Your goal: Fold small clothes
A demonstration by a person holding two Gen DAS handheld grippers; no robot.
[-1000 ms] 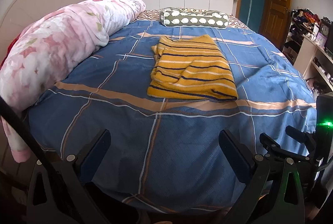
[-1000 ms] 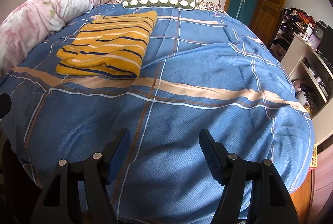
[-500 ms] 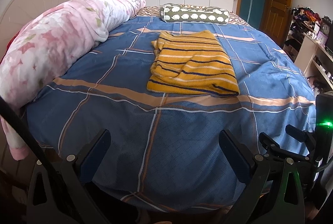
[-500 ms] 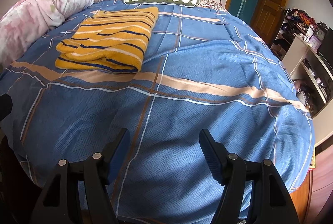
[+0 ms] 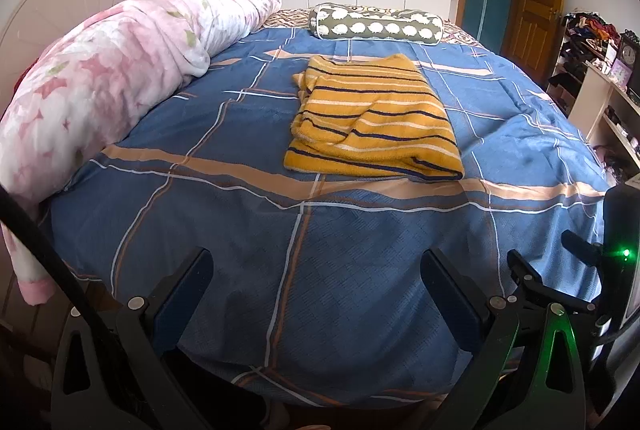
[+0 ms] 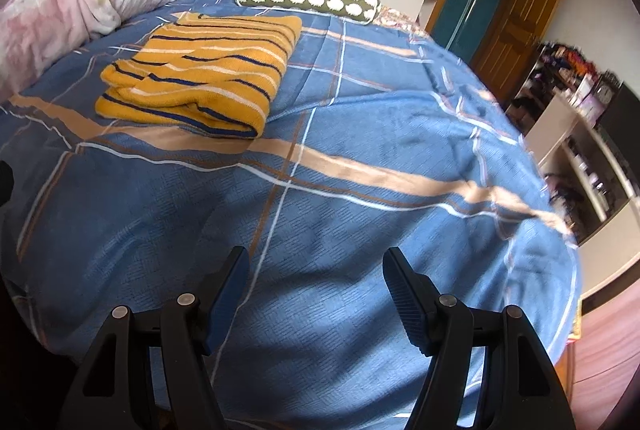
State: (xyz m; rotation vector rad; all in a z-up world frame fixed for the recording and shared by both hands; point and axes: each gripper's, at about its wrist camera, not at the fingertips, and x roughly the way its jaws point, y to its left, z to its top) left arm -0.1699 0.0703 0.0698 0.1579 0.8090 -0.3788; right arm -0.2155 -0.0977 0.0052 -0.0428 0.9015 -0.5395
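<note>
- Bed (image 5: 248,230) with a blue plaid cover.
- Mustard-yellow sweater (image 5: 372,122) with navy and white stripes lies folded into a thick rectangle mid-bed.
- Left gripper (image 5: 316,262) and right gripper (image 6: 316,262) hover spread wide, empty, well short of it.

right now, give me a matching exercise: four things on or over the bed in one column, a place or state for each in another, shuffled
Things:
1. striped sweater
2. floral duvet
3. bolster pillow
4. left gripper

Places or states:
A. rolled up along the bed's left side
B. open, holding nothing
C. folded, mid-bed
D. at the far end of the bed

Pairs: 1-C, 2-A, 3-D, 4-B
</note>
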